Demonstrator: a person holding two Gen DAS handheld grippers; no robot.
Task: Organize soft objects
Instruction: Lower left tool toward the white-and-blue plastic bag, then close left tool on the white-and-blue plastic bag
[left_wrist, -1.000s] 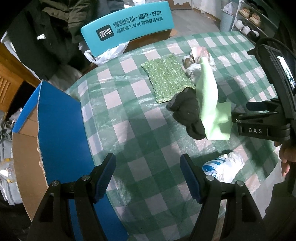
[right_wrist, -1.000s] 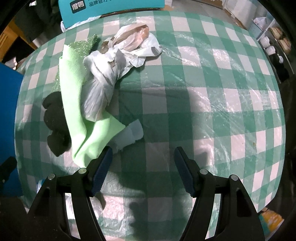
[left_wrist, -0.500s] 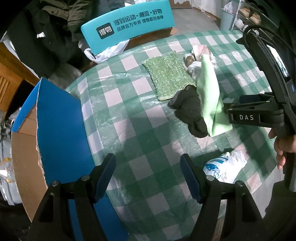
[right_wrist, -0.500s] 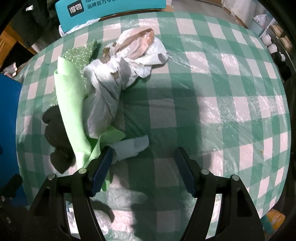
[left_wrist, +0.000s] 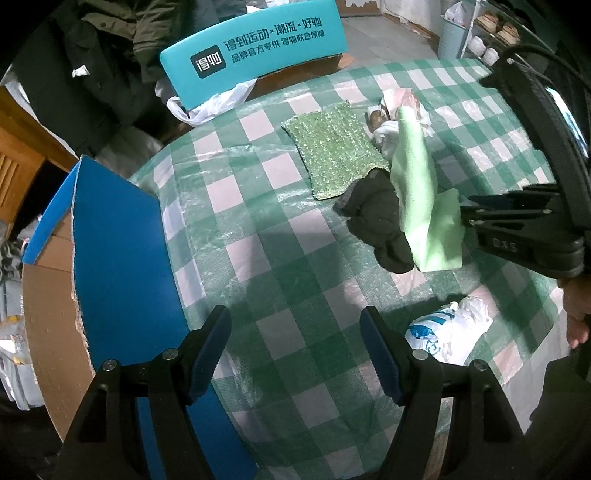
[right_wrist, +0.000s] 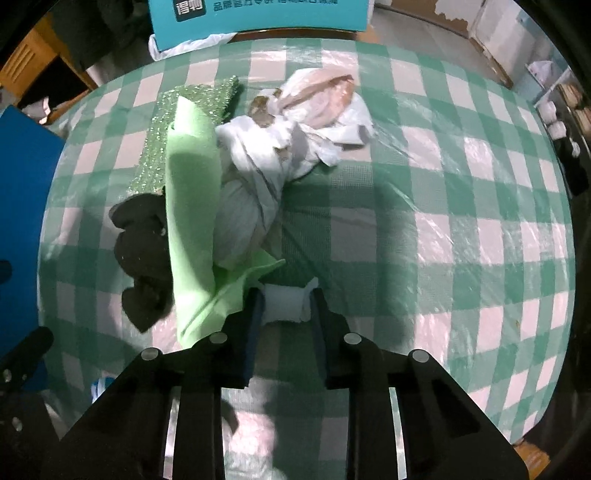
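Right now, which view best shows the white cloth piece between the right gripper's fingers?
The right wrist view: the white cloth piece sits pinched in the right gripper, whose jaws have just been closing. In the left wrist view the light green cloth hides it.

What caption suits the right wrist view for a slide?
Right gripper jaws, just closing, pinch a white cloth end beside a light green cloth on the checked table.

The checked tablecloth (right_wrist: 461, 192) lies bare right of the cloth pile (right_wrist: 207, 206), giving open passage there. Left of the pile, a blue box wall (left_wrist: 122, 266) stands at the table's edge; a plastic bag (left_wrist: 450, 332) lies near the pile.
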